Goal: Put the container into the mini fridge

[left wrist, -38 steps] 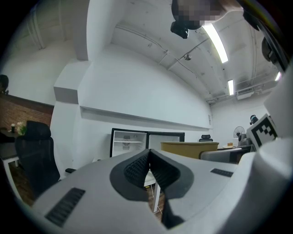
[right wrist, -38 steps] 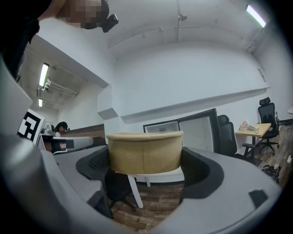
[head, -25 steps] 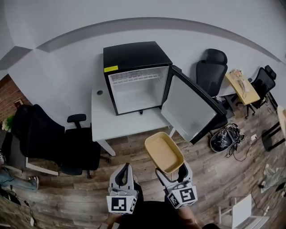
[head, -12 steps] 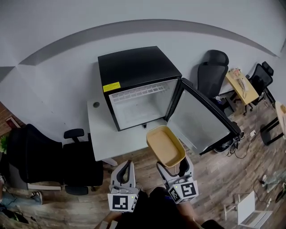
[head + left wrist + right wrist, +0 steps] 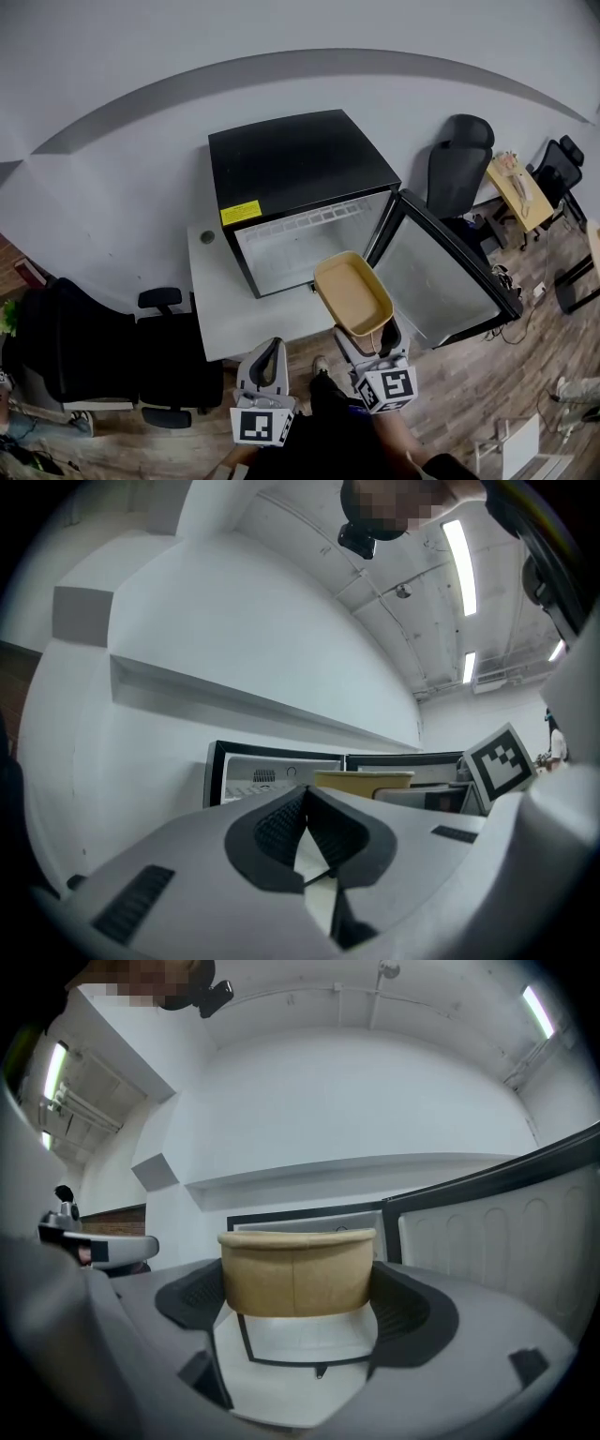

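Observation:
A tan, empty rectangular container (image 5: 352, 293) is held by its near end in my right gripper (image 5: 364, 339), which is shut on it; in the right gripper view the container (image 5: 296, 1272) fills the gap between the pads. It hovers in front of the black mini fridge (image 5: 295, 172), which stands on a white table (image 5: 225, 305). The fridge door (image 5: 441, 283) is swung wide open to the right, and the white inside (image 5: 305, 242) looks empty. My left gripper (image 5: 267, 354) hangs shut below the table's front edge, holding nothing; its pads meet in the left gripper view (image 5: 307, 822).
Black office chairs stand at the left (image 5: 84, 352) and behind the fridge door (image 5: 461, 169). A wooden table (image 5: 518, 192) sits at the far right. The floor is wood planks. A white wall runs behind the fridge.
The view has drawn nearer to the fridge. The container in my right gripper has moved up and forward, now level with the fridge opening. The left gripper holds its place beside it.

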`<state>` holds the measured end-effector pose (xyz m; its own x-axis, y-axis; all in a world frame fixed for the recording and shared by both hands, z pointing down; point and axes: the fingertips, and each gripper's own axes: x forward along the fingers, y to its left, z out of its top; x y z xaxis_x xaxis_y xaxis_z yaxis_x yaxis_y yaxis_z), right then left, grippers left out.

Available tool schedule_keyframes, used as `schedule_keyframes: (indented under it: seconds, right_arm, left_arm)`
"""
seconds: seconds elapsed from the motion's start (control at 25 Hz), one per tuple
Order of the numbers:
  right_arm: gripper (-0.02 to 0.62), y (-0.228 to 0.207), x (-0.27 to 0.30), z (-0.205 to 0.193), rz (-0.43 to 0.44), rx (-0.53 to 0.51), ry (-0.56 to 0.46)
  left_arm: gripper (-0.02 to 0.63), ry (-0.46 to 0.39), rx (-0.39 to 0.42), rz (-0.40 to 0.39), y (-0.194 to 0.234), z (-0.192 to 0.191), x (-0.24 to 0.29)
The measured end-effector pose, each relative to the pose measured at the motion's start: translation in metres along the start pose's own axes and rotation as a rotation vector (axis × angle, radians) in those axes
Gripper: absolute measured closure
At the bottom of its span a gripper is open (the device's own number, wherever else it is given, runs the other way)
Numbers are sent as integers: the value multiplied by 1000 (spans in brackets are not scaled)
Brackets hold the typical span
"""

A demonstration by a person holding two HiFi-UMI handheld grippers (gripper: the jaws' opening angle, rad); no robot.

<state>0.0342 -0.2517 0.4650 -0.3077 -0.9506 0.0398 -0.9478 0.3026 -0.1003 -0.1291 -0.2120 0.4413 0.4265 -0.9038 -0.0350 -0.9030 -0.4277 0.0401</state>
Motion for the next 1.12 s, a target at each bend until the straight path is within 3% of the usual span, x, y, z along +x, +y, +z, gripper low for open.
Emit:
schedule_keyframes:
  seconds: [0.2,0.68,1.12]
  right_arm:
    - [106,-25,55,4,2,-21,-2]
    - [106,-84,186,-12,-31,-55,46]
    - [105,-111,255,-23,-50,-67,80]
  left_arm:
    - [598,-25,11,8,13,6,43]
    - [598,8,-9,30,27,-5,126]
    - [598,32,-25,54,33,-15,172]
